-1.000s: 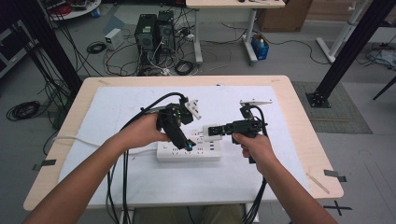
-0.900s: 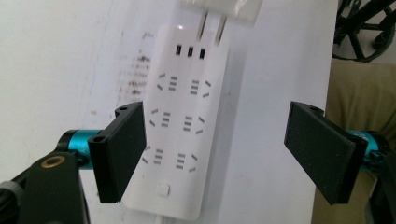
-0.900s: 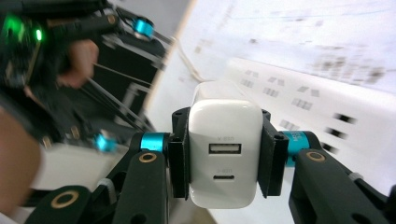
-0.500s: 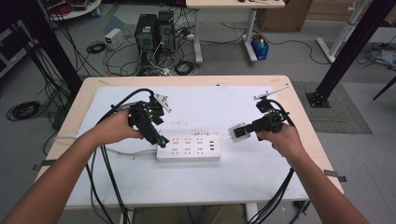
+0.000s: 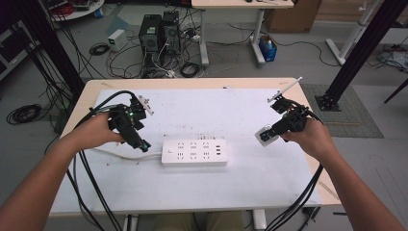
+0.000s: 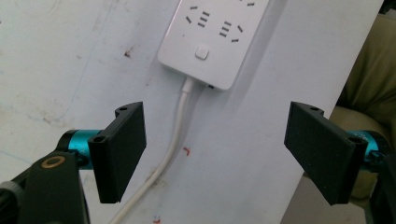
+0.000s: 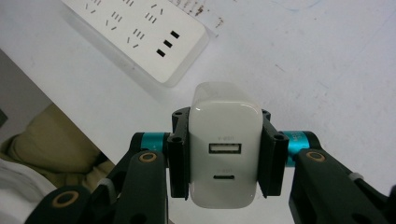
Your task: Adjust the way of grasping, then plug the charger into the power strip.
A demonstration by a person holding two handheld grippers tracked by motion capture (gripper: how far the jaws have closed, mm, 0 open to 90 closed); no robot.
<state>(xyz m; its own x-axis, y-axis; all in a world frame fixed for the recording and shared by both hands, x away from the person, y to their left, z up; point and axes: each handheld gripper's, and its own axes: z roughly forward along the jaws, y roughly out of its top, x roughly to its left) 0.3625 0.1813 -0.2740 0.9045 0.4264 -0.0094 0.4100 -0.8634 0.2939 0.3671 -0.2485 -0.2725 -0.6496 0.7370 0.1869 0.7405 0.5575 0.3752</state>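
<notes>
A white power strip [image 5: 194, 152] lies flat at the middle of the white table top [image 5: 207, 108], its white cable [image 5: 115, 155] running off to the left. My right gripper [image 5: 268, 134] hovers to the right of the strip, shut on a white USB charger [image 7: 225, 144] whose two ports face the camera. The strip's end with USB slots [image 7: 140, 35] sits beyond it in the right gripper view. My left gripper [image 5: 139, 143] is held left of the strip, open and holding nothing. In the left gripper view the strip's switch end [image 6: 211, 39] and cable [image 6: 175, 135] lie between the spread jaws.
The table's front edge runs close behind the strip, with the person's lap [image 6: 362, 100] below it. Black cables [image 5: 91, 187] trail from both grippers over the front edge. Computer towers [image 5: 158, 33] and loose wires sit on the floor beyond the table.
Both hands have drawn apart from the strip: the left gripper moved left, and the right gripper carried the white charger away to the right.
</notes>
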